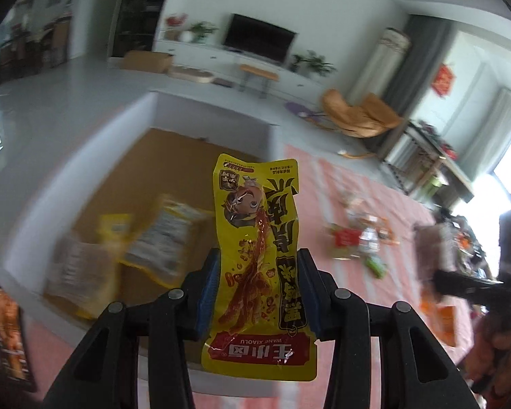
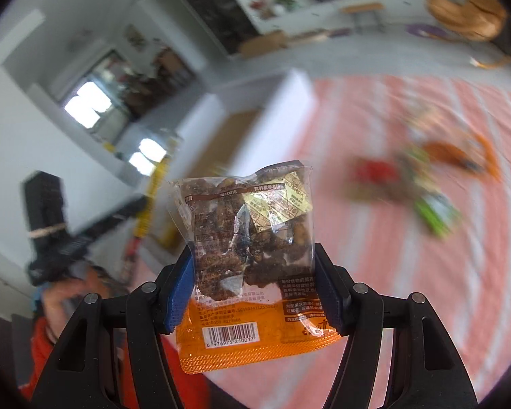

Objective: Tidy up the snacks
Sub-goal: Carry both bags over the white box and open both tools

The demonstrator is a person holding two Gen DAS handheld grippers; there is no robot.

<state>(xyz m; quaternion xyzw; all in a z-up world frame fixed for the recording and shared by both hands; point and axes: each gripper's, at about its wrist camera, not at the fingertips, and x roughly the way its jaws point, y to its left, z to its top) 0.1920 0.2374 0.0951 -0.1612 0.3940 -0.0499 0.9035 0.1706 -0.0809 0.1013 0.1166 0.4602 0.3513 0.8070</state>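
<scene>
A white-walled box (image 1: 218, 116) with a brown cardboard floor is sitting at the edge of the pink striped cloth (image 1: 351, 184), and several packets are lying inside it: a yellow-edged one (image 1: 163, 238) with printed text facing up, a smaller yellow one (image 1: 114, 228) just beside it, and a pale one (image 1: 75, 272) nearest the box's front wall. They are blurred, so the print is not readable. From the right wrist view the same box (image 2: 282, 109) is showing only its white wall and a strip of brown floor.

The left gripper (image 1: 259, 293) is pinching a long yellow snack packet (image 1: 259, 238) between its blue pads (image 1: 209, 293). The packet is standing upright in front of the box, its red band below the pads and its cartoon face well above them.

The right gripper (image 2: 253, 293) is clamping a clear packet of dark brown pieces (image 2: 252, 238) with an orange base and a barcode. The jaws are pressing its sides at mid-height, the orange end hanging below them and the clear end rising above.

Away from the box, out on the cloth, a loose scatter of snacks (image 1: 361, 238) is lying, red, orange and green among them, too smeared to name. A dark packet (image 1: 12, 334) is lying on the cloth by the box's near corner.
</scene>
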